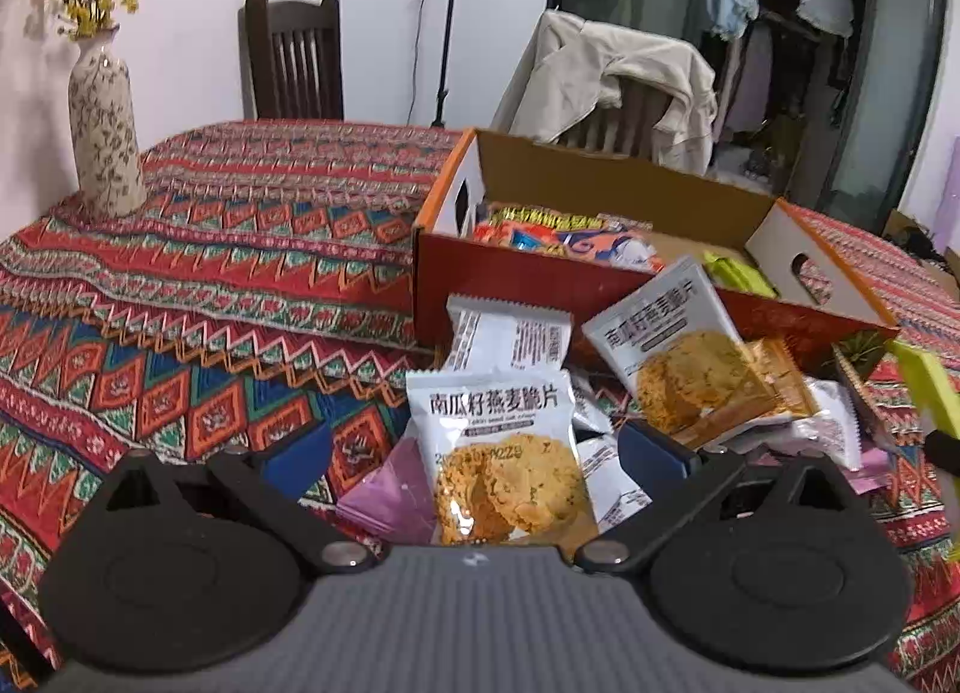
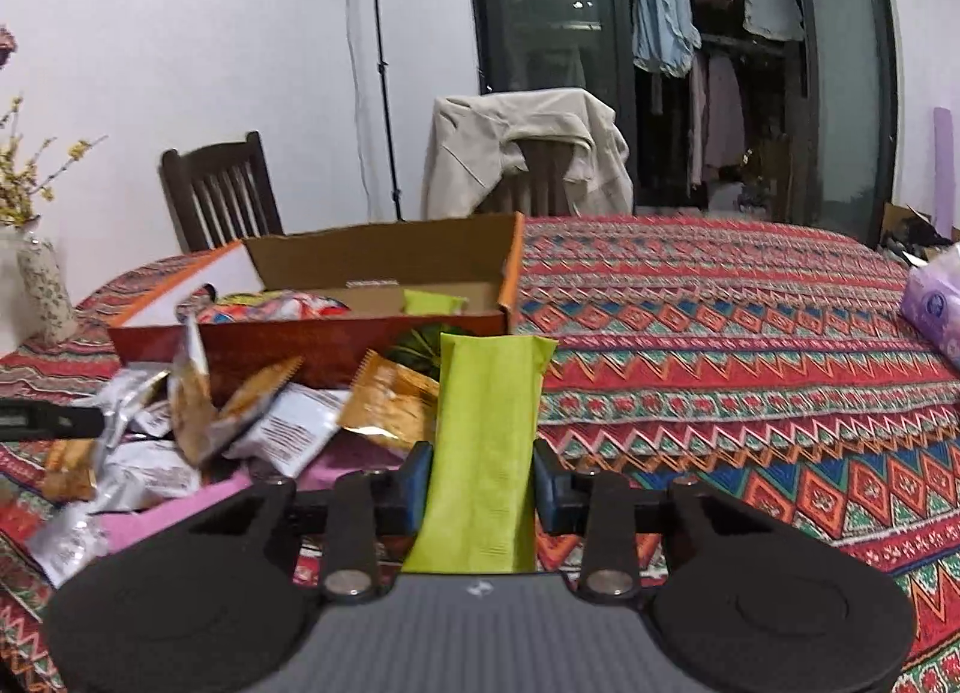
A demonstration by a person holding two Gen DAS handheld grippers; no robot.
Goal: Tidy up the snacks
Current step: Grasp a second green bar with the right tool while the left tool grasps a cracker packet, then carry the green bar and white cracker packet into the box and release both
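Note:
In the left wrist view a heap of snack packets lies in front of an open cardboard box (image 1: 510, 285). My left gripper (image 1: 474, 453) is open over the heap. A white oat-crisp packet (image 1: 504, 453) sits between its blue pads without touching them. A second white oat-crisp packet (image 1: 678, 357) leans on the box wall. In the right wrist view my right gripper (image 2: 483, 483) is shut on a long green packet (image 2: 486, 423), held upright above the cloth near the box (image 2: 336, 345). That green packet (image 1: 924, 387) also shows at the right edge of the left wrist view.
The box holds a colourful bag (image 1: 558, 237) and a green packet (image 2: 432, 300). A flower vase (image 1: 105, 129) stands at the table's far left. Two chairs (image 1: 294, 63), one draped with a jacket (image 1: 618, 75), stand behind. A purple tissue pack (image 2: 936, 309) lies far right.

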